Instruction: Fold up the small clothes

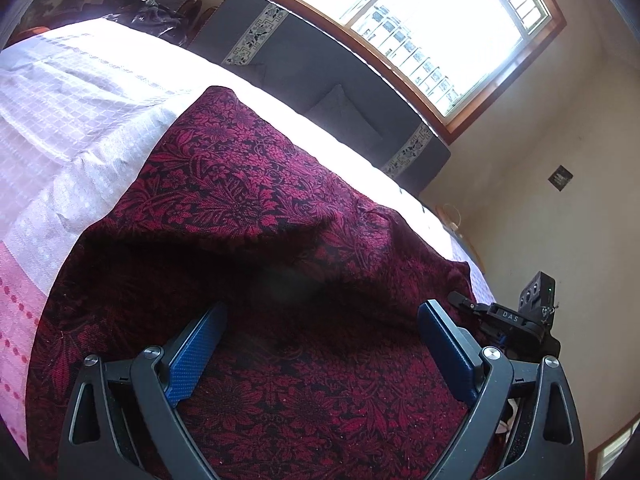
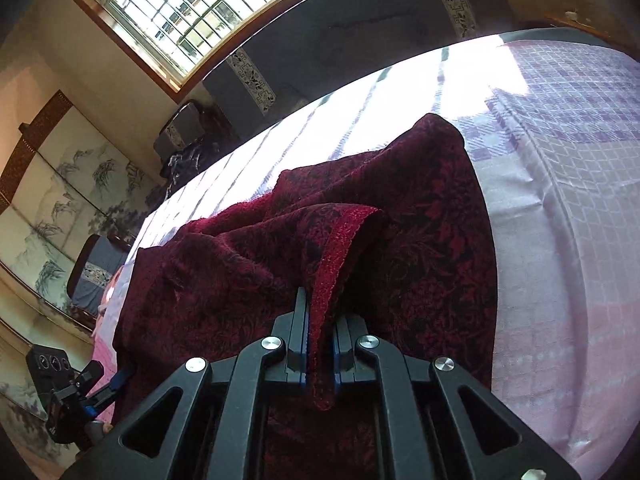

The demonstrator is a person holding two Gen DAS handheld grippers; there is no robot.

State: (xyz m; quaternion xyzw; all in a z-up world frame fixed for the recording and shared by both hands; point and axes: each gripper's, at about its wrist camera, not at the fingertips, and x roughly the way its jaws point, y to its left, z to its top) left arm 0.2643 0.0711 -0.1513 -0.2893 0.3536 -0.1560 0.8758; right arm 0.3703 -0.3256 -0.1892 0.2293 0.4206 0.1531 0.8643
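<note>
Your right gripper (image 2: pixel 318 320) fills the bottom of its own view, jaws pressed together on a lifted flap of the dark red floral cloth (image 2: pixel 420 248). That pinched strip runs up from between the blue pads to a folded-over corner, where the fuzzier plain-red underside shows along the edge. Beyond the flap, the cloth lies bunched in soft ridges toward the left and flatter toward the right.

Your left gripper (image 1: pixel 320 320) stands wide open, its two blue pads (image 1: pixel 192 356) well apart, hovering over the near part of the same cloth. Nothing sits between its fingers except the fabric below them, and whether the pads touch that fabric you cannot tell. A shadowed dip crosses the cloth just ahead of the fingertips, with a raised fold behind it.

You have the cloth spread on a bed covered by a pale checked sheet (image 1: pixel 68 120), lilac with pinker bands toward the near edge. From the left view, the right gripper shows at the cloth's right-hand edge; from the right view, the left gripper shows low at the left, beside the cloth's border. Behind the bed stands a dark grey headboard (image 1: pixel 320 64) with patterned bands, under a bright barred window (image 1: pixel 420 8).
</note>
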